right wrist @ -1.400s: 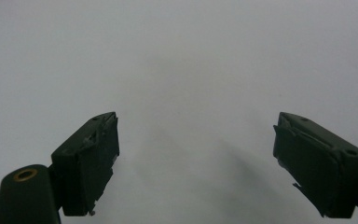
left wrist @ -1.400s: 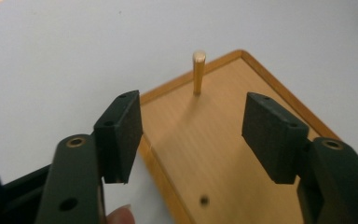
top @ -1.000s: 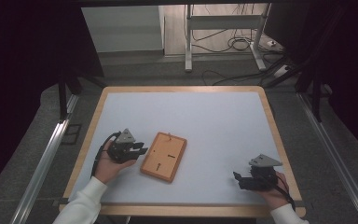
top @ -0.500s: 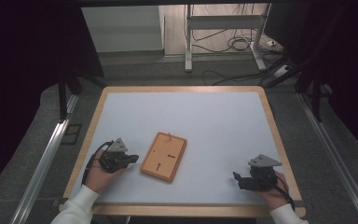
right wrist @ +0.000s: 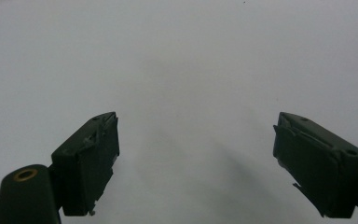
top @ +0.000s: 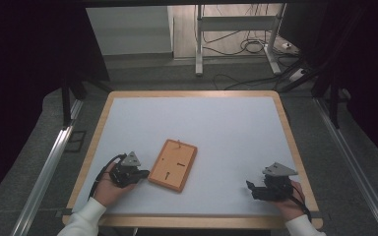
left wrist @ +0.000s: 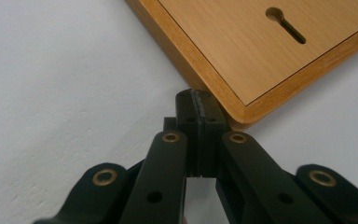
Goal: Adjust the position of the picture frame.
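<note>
Board [top: 173,164] just beside closed left claw [top: 142,173] tips, empty.

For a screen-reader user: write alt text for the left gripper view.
The left gripper, its two black jaws shut together with nothing between them, points its tip at the near corner of a wooden board lying flat on a white table. A keyhole-shaped slot is cut into the board's face.

A wooden board [top: 173,164] lies toward the table's [top: 226,118] near edge; the left gripper [top: 142,173] meets its near-left corner (right gripper [top: 250,186] near the near-right corner)
</note>
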Motion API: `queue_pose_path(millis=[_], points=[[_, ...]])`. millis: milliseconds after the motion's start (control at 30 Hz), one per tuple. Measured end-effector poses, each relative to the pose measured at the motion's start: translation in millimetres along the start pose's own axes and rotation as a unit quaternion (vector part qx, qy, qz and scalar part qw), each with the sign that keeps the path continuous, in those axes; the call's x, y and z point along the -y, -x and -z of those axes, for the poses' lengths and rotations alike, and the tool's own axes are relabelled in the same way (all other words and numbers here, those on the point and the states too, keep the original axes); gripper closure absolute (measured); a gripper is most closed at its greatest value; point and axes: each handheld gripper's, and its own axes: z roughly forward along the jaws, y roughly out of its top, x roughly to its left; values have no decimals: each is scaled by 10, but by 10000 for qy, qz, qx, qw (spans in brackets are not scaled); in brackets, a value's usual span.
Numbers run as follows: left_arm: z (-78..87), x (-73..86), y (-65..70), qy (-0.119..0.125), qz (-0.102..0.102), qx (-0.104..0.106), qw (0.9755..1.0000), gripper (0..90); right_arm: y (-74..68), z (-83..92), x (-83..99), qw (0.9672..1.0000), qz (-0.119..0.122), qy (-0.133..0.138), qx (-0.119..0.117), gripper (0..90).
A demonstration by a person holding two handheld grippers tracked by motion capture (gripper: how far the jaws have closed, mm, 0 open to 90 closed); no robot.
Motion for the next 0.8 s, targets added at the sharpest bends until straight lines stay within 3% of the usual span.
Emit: queue_pose_path(millis=[233,400,800], points=[[4,0,0,-22,2,3,10000,900,-2,-3,0,10000,12,-28,-7,146],[-5,7,5,18,109,19,9999,900,-2,-10,1,10000,12,-37,-10,146],[-84,-91,173,-42,-159,100,9998,900,-2,-15,0,10000,17,-51,-19,146]])
